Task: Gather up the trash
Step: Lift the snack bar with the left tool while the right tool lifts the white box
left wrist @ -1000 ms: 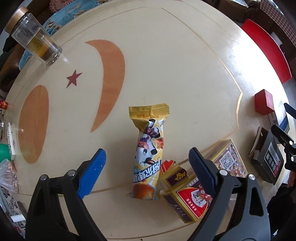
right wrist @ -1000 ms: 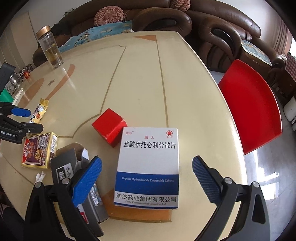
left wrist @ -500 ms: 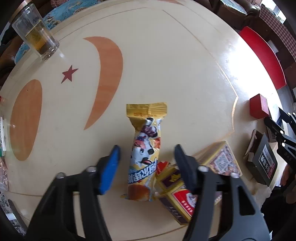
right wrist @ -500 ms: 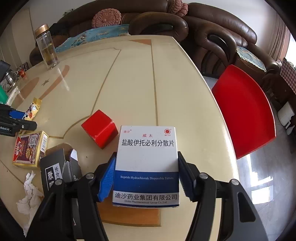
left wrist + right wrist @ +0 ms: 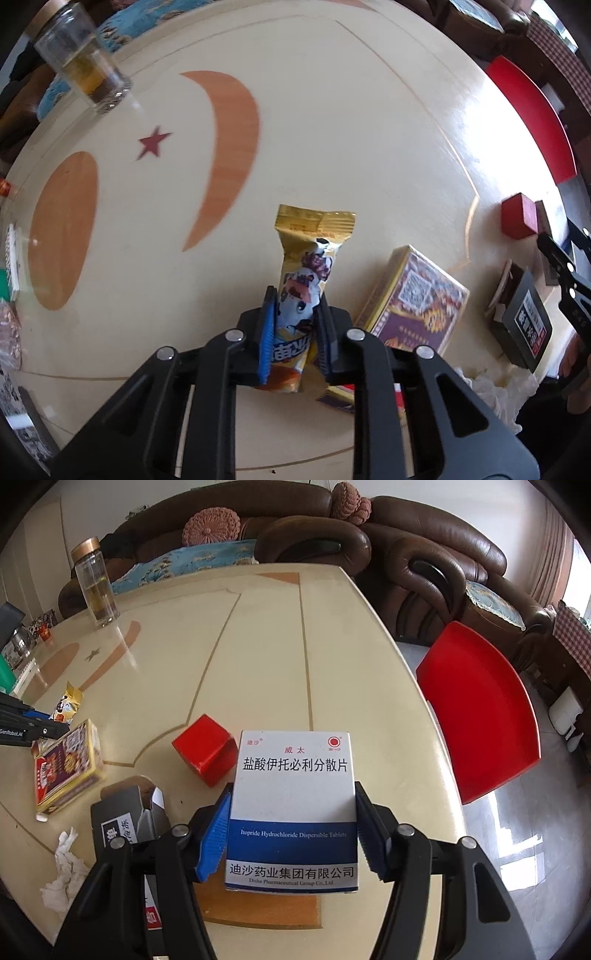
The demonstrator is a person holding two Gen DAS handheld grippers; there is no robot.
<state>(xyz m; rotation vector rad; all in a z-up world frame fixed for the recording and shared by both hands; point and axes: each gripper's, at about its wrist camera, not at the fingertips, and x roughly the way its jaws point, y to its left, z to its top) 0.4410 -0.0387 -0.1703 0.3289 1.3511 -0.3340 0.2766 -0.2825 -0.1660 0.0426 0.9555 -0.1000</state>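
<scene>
Left wrist view: your left gripper (image 5: 294,330) is clamped on the snack wrapper (image 5: 306,291), pads pinching its lower half. Right wrist view: your right gripper (image 5: 291,834) has closed against both sides of the medicine box (image 5: 293,808), which sits at the near table (image 5: 258,635) edge.

Judgement: both grasps are made; the step in hand is the lift. Raise each piece straight up before carrying.

Just left of the medicine box stands a red cube (image 5: 205,747), almost touching it; farther left lie an open black carton (image 5: 125,816), a yellow card box (image 5: 68,768) and crumpled tissue (image 5: 62,875). No bin is visible.
</scene>
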